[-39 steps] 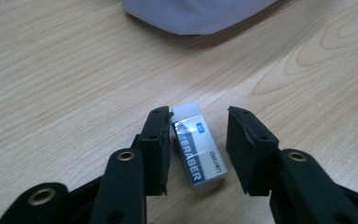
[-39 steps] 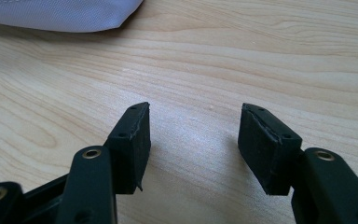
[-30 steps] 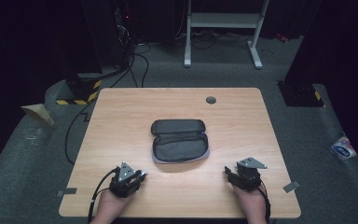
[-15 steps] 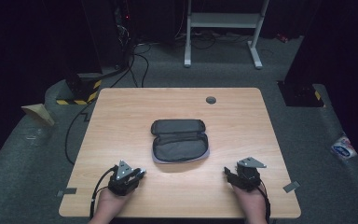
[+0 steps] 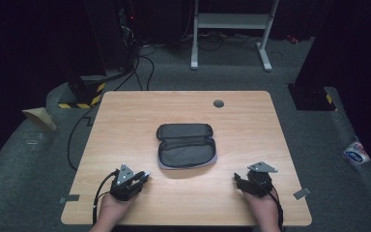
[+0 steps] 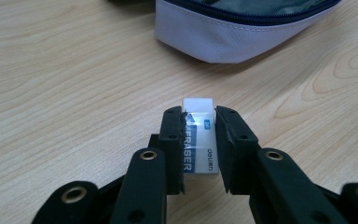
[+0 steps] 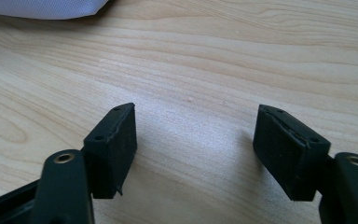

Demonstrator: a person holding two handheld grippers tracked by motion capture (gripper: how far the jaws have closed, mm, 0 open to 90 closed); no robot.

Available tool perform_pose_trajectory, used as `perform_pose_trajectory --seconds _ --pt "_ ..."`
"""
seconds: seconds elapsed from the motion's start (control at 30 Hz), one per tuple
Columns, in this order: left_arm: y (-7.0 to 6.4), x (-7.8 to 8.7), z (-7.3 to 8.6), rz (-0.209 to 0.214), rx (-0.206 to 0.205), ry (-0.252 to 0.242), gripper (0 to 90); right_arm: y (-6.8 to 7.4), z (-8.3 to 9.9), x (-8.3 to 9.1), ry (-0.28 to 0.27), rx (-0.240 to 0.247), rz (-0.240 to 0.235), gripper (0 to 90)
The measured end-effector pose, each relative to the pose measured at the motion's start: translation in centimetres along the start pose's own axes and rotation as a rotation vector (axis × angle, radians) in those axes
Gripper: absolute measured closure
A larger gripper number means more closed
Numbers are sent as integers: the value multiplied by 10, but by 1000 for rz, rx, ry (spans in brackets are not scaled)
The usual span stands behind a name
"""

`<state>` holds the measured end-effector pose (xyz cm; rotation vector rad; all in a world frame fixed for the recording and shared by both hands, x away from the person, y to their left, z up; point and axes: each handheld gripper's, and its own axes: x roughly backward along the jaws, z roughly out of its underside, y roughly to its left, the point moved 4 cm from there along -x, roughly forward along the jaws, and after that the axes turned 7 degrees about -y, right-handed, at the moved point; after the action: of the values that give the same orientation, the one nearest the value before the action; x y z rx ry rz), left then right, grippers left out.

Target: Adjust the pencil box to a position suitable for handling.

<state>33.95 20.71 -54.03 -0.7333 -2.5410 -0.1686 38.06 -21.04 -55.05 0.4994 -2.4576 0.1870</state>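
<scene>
White rectangular eraser (image 6: 199,135) in blue-and-white paper sleeve clamped between jaws of left gripper (image 6: 199,140), white end poking past tips. Sleeve print reads "ERASER", small "DELI" beside. Grey fabric zip pencil case (image 6: 242,28) lies open just ahead of that gripper, pale edge near, bare wooden table (image 6: 51,74) between. Right gripper (image 7: 193,140) jaws spread wide, holding nothing, low over bare wood, case corner ahead-left.
</scene>
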Motion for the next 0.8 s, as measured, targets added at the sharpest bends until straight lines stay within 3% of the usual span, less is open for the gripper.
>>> perform_pose_trajectory --seconds 0.2,0.33,0.4,0.6,0.8 --pt "4 3 -3 -14 17 -15 730 -11 1 1 22 9 -15 209" --pt "11 4 -6 -26 31 -29 730 -22 5 5 27 -16 10 177" --pt "13 5 -8 -36 54 -39 730 -22 5 5 33 -12 7 156" --pt "14 12 -16 -74 59 -68 730 -21 4 3 35 -7 6 133" --pt "15 16 -22 -87 64 -97 730 -20 4 3 32 -9 8 126"
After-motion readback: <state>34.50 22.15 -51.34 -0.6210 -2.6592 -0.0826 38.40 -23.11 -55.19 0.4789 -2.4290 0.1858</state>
